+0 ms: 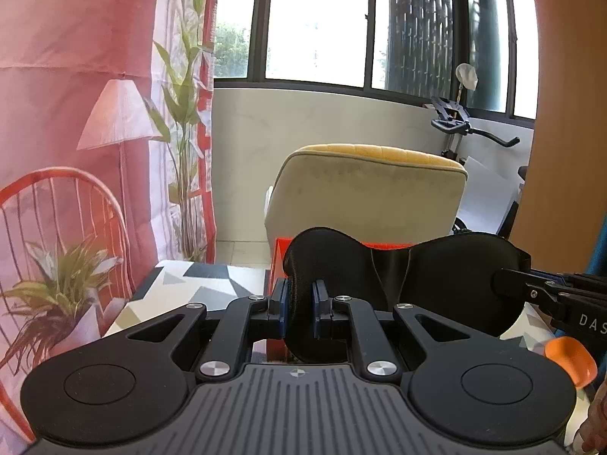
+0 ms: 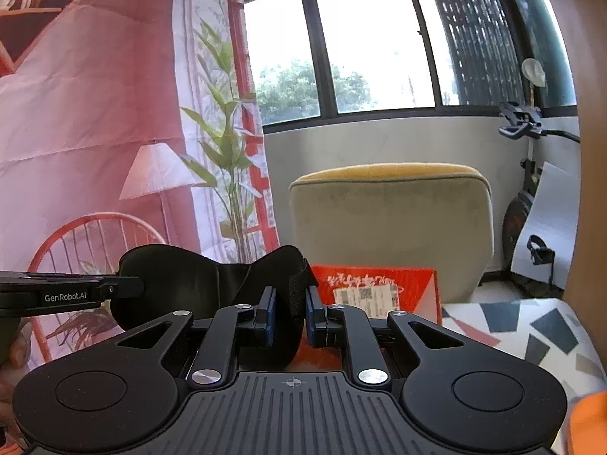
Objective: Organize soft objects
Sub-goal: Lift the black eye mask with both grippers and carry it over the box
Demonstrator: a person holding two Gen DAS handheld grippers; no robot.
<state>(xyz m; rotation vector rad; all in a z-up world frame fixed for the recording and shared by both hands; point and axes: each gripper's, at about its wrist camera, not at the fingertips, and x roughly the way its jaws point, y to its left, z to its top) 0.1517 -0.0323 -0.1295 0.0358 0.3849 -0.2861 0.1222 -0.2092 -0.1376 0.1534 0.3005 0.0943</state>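
A black padded sleep mask (image 1: 436,276) hangs in the air, stretched between both grippers above the table. My left gripper (image 1: 299,299) is shut on the mask's left cup. The right gripper's fingers (image 1: 523,284) come in from the right and pinch the mask's other end. In the right wrist view my right gripper (image 2: 290,311) is shut on the mask (image 2: 212,288) at its strap end, and the left gripper's fingers (image 2: 125,287) hold its far left end. An orange-red box (image 2: 379,288) stands open just behind and below the mask.
A table with a geometric patterned cloth (image 2: 531,333) lies underneath. A beige and yellow armchair (image 1: 364,189) stands behind the box. A printed pink backdrop (image 1: 76,113) hangs at left, an exercise bike (image 1: 466,129) at the right by the windows.
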